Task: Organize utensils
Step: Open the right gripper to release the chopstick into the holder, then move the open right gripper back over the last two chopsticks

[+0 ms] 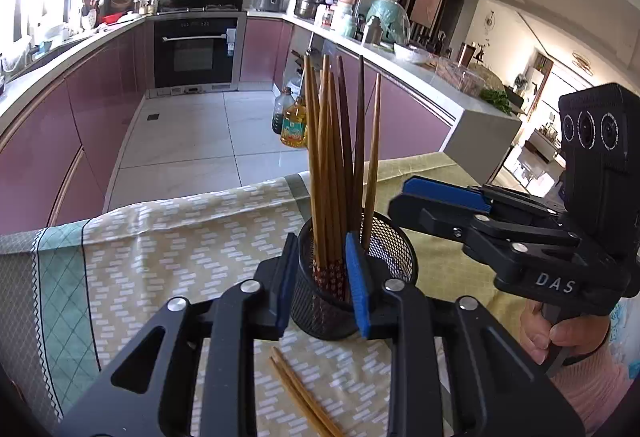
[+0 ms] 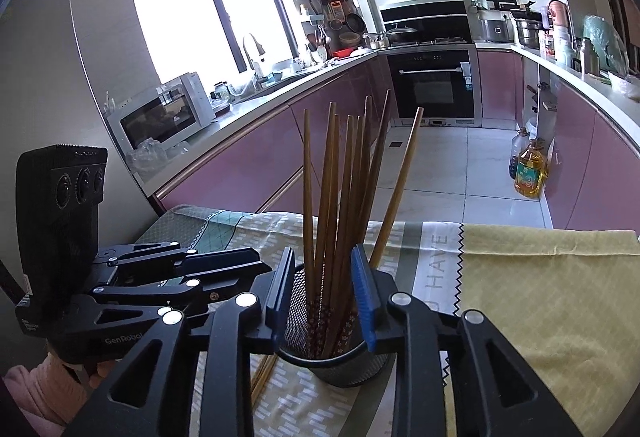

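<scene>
Black linkage grippers, blue-padded fingers (image 1: pixel 357 285), silver rivets, "DAS" lettering, pink sleeve (image 1: pixel 592 389).

Mesh holder (image 1: pixel 352 277) stands upright on the tablecloth (image 1: pixel 180 249), near the table's far edge. Chopsticks (image 1: pixel 332 157) stand in it, fanned out, one leaning apart to the right. Two loose chopsticks (image 1: pixel 304 397) lie flat on the cloth on the near side of the holder, toward the left gripper. Left gripper (image 1: pixel 322 277) sits at the holder's near side, one finger outside the rim, one inside. Right gripper (image 1: pixel 436 197) sits right of the holder. Kitchen floor and oil bottles (image 1: pixel 294 125) lie beyond the far edge.
</scene>
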The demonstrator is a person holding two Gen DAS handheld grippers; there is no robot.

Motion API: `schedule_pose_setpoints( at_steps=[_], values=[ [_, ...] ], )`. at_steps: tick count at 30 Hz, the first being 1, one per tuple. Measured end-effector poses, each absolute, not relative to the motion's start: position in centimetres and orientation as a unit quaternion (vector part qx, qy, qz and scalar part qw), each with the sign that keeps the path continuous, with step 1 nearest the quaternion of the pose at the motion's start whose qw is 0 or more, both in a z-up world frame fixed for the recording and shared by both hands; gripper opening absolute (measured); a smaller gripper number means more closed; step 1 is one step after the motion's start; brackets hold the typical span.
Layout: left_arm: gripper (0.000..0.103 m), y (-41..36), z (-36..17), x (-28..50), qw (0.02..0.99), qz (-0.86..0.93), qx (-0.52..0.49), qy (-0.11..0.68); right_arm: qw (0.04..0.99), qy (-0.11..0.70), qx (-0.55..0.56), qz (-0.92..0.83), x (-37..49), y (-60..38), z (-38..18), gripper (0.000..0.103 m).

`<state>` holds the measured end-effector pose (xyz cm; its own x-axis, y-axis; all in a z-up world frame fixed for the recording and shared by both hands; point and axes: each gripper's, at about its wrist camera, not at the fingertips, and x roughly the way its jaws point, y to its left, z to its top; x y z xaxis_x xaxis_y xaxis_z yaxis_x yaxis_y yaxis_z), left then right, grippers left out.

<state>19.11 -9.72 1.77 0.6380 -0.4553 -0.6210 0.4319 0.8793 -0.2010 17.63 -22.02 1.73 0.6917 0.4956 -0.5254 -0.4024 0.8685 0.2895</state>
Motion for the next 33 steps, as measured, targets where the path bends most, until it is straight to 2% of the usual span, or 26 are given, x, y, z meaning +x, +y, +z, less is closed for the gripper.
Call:
schedule_pose_setpoints(
  at_steps=[2, 6, 8, 16, 19, 23, 33],
  values=[
    [0.035, -9.1, 1.9, 18.0, 0.911, -0.241, -0.014, 0.334, 0.917, 0.3, 0.072, 0.251, 16.6, -21.9, 2.0, 0.036],
    [0.041, -7.6, 2.2, 15.3, 0.921, -0.234, -0.012, 0.311, 0.917, 0.288, 0.054, 0.271, 13.9, -21.1, 2.2, 0.045],
    [0.054, -6.9, 2.2, 14.2, 0.926, -0.225, -0.009, 0.303, 0.913, 0.29, 0.044, 0.285, 12.7, -20.6, 1.9, 0.048],
    [0.056, -4.4, -0.5, 11.0, 0.928, -0.189, -0.008, 0.32, 0.887, 0.347, 0.031, 0.304, 10.2, -18.3, -2.3, 0.05],
    [0.062, -3.7, -2.2, 10.2, 0.923, -0.169, -0.018, 0.345, 0.878, 0.375, 0.025, 0.295, 9.7, -17.3, -4.4, 0.05],
    [0.062, -3.0, -4.5, 9.5, 0.911, -0.161, -0.026, 0.378, 0.868, 0.405, 0.017, 0.286, 9.3, -16.2, -6.8, 0.05],
    [0.066, -2.2, -6.7, 8.6, 0.903, -0.148, -0.037, 0.401, 0.863, 0.424, -0.011, 0.273, 8.0, -14.2, -8.5, 0.05]
  ],
)
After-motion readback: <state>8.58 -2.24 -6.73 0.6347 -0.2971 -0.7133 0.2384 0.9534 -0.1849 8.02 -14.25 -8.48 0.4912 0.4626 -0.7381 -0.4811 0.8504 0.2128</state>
